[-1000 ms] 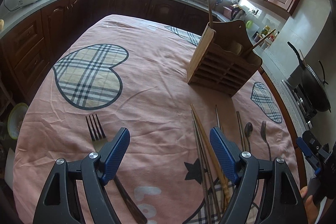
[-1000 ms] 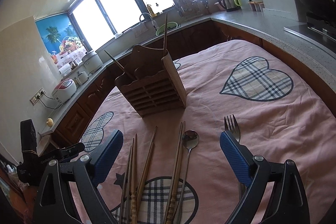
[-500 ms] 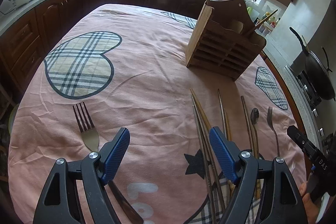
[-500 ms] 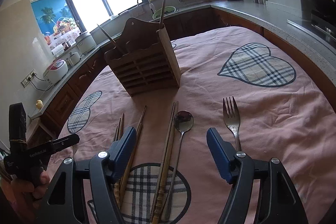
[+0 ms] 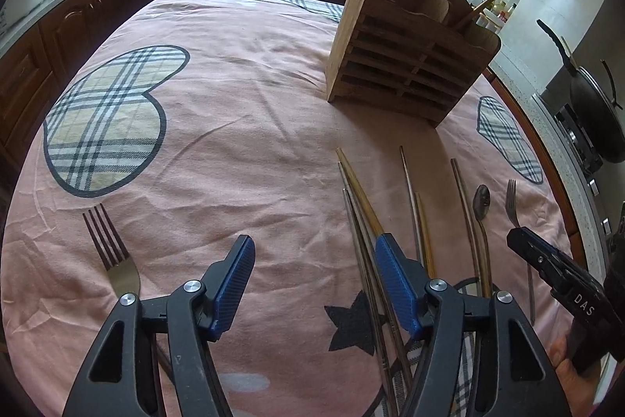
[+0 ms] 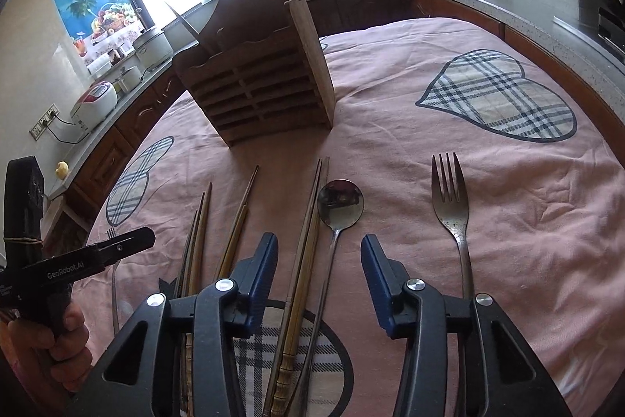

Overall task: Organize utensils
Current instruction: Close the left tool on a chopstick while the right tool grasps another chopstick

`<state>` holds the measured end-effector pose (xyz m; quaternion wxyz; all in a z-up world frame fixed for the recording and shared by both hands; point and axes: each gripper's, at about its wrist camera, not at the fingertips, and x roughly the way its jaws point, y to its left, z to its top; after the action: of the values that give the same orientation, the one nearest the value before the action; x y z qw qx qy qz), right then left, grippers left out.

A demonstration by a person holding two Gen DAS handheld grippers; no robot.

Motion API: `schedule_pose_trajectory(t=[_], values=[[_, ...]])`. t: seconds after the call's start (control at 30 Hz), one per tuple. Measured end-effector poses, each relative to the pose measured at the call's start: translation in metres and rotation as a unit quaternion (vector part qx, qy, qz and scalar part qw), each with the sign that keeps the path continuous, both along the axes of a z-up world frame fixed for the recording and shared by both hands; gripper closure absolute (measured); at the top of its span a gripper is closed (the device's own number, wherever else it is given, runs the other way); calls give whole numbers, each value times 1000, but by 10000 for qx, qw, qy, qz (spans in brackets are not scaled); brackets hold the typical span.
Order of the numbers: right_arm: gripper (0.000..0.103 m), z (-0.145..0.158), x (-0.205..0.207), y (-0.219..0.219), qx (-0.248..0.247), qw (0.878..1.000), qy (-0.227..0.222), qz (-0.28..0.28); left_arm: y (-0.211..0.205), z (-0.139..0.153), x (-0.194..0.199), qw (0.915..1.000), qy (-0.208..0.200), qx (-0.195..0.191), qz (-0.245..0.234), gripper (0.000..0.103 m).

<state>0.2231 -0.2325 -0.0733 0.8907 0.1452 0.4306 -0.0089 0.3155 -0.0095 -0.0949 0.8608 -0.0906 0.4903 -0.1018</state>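
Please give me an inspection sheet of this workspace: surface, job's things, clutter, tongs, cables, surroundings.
Surface: pink cloth with plaid hearts, wrinkled.
Job's things: wooden rack upright; chopsticks, spoon, fork lie flat; second fork apart from them.
Clutter: nothing seen.
Tongs: left tongs closing over bare cloth; right tongs closing, chopsticks and spoon handle between, not pressed.
Cables: rice cooker cord to the wall socket.
Surroundings: counters, sink, windows, wok.

Both angled steeply downward, low over the table. Black left gripper with blue pads (image 5: 314, 270) – jaws closing, nothing pinched. Black right gripper with blue pads (image 6: 319, 270) – jaws closing, apart, untouching.
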Motion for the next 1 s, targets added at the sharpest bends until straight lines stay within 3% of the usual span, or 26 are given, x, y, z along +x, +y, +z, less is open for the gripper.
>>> schedule_pose_trajectory(t=[0.13,0.33,0.87,1.0], values=[[72,-5,6,3,56,9999,85,115,-8,-8,6,9998,110,109,-113,48],[78,-8,24,14,63,9992,107,380,-18,-17,13,9992,212,259,-227,54],[85,-33,76,8,-35,9981,446,429,-34,-23,34,9955,-27,766,-560,54],[85,-33,87,7,-55,9978,459,469,-43,-25,39,9920,-93,1068,-666,63]])
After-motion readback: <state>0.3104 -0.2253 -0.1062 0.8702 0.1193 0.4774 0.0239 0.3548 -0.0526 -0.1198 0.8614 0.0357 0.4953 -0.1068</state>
